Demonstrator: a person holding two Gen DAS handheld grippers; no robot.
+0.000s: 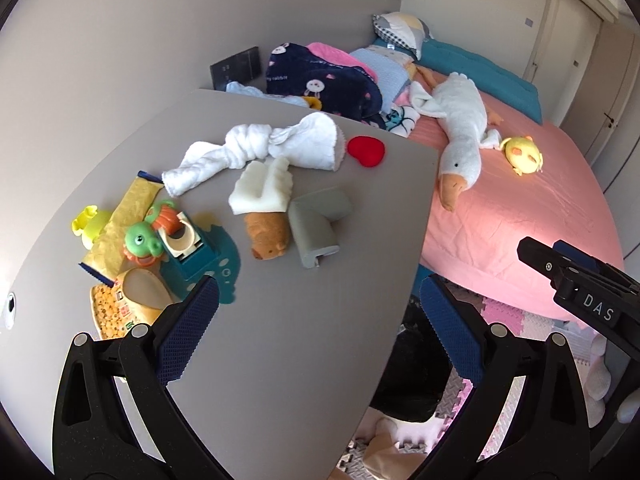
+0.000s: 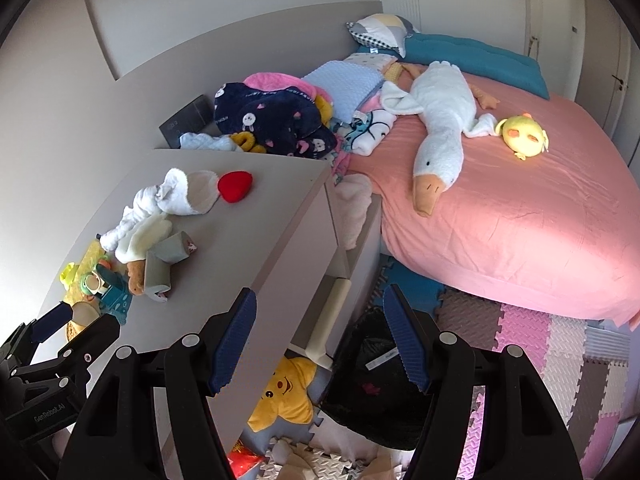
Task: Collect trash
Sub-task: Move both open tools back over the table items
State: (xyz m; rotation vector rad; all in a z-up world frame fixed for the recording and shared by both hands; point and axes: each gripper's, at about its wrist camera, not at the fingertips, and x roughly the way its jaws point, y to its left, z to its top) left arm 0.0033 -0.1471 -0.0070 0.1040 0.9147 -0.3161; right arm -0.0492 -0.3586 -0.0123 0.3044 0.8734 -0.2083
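Here, in the left wrist view, the left gripper is hovering over the near edge of the grey dresser top, its blue-padded jaws standing wide with nothing between them. The likely trash is lying further in on that surface: a crumpled yellow snack wrapper among the toys at the left, and a white foam block touching a grey foam corner guard. To do the pick well, I judge it should be reaching past the brown plush toy and closing on one loose piece only, leaving the knotted white cloth alone. The gripper is pointing steeply down and forward.

In the right wrist view, the right gripper is hanging off the dresser's corner, jaws partly apart and empty, tilted downward. Directly beneath it a black plastic trash bag is sitting on the foam floor mat, beside a yellow star-shaped plush; keeping that bag's mouth reachable looks sensible.
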